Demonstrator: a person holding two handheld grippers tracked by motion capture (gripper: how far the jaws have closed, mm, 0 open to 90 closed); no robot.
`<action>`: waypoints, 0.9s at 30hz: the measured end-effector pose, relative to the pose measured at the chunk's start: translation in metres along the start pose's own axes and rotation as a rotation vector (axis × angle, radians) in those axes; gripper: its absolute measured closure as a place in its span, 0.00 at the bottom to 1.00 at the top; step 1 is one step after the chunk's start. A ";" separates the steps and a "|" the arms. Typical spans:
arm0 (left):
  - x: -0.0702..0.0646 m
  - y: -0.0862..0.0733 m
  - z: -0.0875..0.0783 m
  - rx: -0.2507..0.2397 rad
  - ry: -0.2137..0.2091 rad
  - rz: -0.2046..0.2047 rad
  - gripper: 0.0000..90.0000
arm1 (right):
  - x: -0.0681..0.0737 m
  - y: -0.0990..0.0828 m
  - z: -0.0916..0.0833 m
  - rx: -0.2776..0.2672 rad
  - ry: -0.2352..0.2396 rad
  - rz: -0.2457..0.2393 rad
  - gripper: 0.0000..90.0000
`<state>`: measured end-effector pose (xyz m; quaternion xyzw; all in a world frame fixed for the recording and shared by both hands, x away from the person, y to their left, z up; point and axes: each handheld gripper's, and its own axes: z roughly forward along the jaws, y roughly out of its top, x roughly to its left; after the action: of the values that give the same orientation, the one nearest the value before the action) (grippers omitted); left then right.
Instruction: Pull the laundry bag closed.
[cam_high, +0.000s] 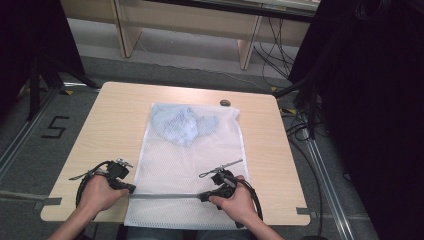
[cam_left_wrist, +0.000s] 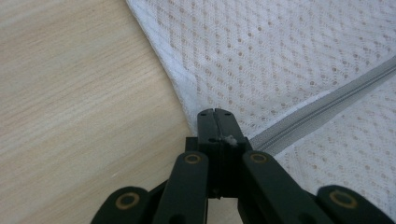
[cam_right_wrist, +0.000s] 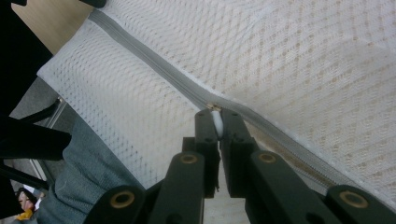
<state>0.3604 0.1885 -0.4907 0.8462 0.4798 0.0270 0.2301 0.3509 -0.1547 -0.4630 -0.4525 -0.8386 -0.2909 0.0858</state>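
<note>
A white mesh bag (cam_high: 185, 160) lies flat on the table, and a light blue garment (cam_high: 182, 125) sits inside its far end. A grey zipper (cam_high: 165, 196) runs across the near part of the bag. My left gripper (cam_high: 131, 189) is at the zipper's left end; in the left gripper view its jaws (cam_left_wrist: 215, 114) are shut on the edge of the mesh bag (cam_left_wrist: 280, 56), next to the zipper (cam_left_wrist: 327, 100). My right gripper (cam_high: 202, 196) is further right along the zipper, where its jaws (cam_right_wrist: 217, 114) are shut on the white zipper pull (cam_right_wrist: 216, 119).
The wooden table (cam_high: 110, 130) has bare room left and right of the bag. A small dark round object (cam_high: 225, 102) lies near the far edge. The bag's near edge hangs over the table's front. Cables and black stands are on the floor at right.
</note>
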 end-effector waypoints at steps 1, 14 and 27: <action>0.000 0.000 0.000 0.001 -0.003 -0.002 1.00 | 0.000 0.000 0.000 0.000 0.000 0.000 0.97; 0.001 0.000 0.000 0.006 -0.007 -0.001 1.00 | -0.005 -0.002 -0.003 -0.005 0.003 0.012 0.97; 0.000 0.000 0.000 0.001 -0.004 -0.002 1.00 | -0.009 -0.005 -0.008 0.003 -0.007 0.035 0.97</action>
<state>0.3606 0.1886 -0.4908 0.8459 0.4802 0.0250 0.2305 0.3506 -0.1676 -0.4620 -0.4678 -0.8314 -0.2865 0.0888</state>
